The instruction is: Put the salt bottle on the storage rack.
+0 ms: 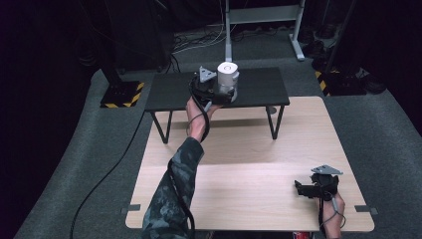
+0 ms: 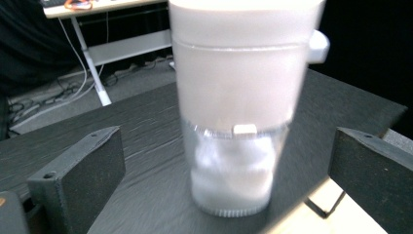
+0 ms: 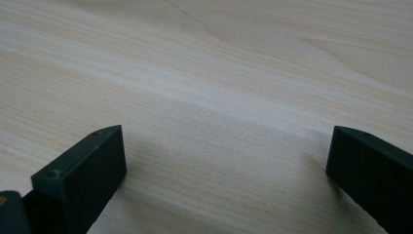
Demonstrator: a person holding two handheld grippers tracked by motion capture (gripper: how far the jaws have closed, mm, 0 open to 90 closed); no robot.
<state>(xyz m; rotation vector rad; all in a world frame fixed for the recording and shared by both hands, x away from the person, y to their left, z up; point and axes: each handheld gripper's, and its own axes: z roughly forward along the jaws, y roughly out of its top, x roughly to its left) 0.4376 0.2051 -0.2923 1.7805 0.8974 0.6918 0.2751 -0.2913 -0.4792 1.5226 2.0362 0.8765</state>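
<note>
My right gripper (image 1: 304, 189) rests wide open on the near table (image 1: 239, 184); farther off, my left gripper (image 1: 221, 92) stands wide around, not touching, the white jar (image 2: 238, 112) upright near the black shelf's (image 1: 169, 92) front edge, where a clumsy close could tip it off

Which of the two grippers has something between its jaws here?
The left gripper, up at the black shelf: the white canister stands between its open jaws. The right gripper is over bare table.
</note>
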